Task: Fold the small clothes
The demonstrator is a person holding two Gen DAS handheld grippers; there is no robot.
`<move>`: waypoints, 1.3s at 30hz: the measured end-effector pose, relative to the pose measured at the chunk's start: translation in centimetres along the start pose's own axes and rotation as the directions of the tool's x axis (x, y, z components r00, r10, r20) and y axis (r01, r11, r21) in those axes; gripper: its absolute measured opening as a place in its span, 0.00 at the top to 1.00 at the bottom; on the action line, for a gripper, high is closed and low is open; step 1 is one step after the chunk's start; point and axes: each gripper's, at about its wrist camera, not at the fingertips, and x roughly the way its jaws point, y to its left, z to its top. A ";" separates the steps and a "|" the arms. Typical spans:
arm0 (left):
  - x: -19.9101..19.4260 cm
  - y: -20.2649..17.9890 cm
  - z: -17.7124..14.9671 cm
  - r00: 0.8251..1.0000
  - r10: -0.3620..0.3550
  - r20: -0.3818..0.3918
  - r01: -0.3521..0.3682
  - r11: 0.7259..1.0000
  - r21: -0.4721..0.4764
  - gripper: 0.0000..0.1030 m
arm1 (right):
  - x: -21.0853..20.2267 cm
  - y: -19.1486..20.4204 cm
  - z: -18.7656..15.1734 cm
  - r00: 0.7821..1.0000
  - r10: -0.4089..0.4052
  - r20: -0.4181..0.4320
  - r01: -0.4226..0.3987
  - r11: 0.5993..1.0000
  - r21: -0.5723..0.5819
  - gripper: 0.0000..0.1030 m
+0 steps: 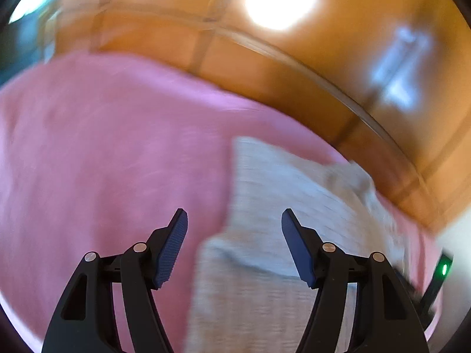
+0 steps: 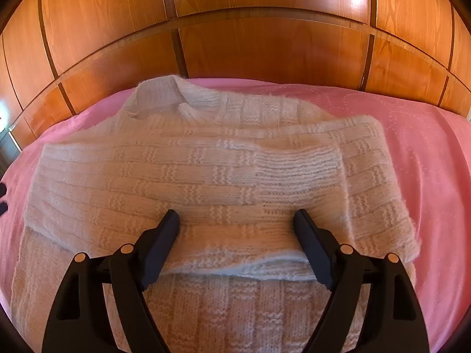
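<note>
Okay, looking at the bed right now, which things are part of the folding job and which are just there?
Part of the job:
- white knitted sweater, partly folded
- left gripper, open
- right gripper, open over the sweater

Just there:
- pink bedspread under the sweater
- wooden panelling behind the bed

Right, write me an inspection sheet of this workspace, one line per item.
Surface: pink bedspread, smooth where bare.
Job's things: one cream knitted sweater lying on it, a sleeve folded across the body, collar at the far end.
Clutter: nothing seen.
Grippers: left tongs open over the sweater's edge, nothing between them; right tongs open, straddling the folded sleeve without pressing it.
Cables: nothing seen.
Surroundings: glossy wooden panelled wall behind the bed; a green light on a dark device at the left view's right edge. Left view is blurred.
</note>
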 end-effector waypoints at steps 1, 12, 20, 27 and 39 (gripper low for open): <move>0.7 -1.6 0.0 1.000 0.002 -0.007 -0.001 0.998 0.064 0.37 | -0.1 -0.1 0.0 1.000 0.006 0.000 -0.006 1.000 0.002 0.21; 8.6 -4.3 -1.2 0.990 0.119 -0.078 -0.098 0.968 0.229 0.30 | 0.0 -0.5 -0.2 0.999 0.052 0.000 -0.052 0.999 0.007 0.13; 8.7 -4.3 -1.1 0.992 0.105 -0.068 -0.088 0.974 0.210 0.30 | 0.2 -0.6 -0.1 0.998 0.064 0.001 -0.064 0.998 0.009 0.11; 6.5 -4.6 -1.7 0.992 0.110 -0.055 -0.096 0.972 0.216 0.30 | 0.2 -0.6 0.0 0.998 0.064 -0.001 -0.064 0.998 0.006 0.11; 0.4 -4.0 -3.3 0.997 0.072 -0.023 -0.066 0.977 0.203 0.30 | 0.2 -0.5 -0.1 0.998 0.063 -0.001 -0.063 0.998 0.006 0.11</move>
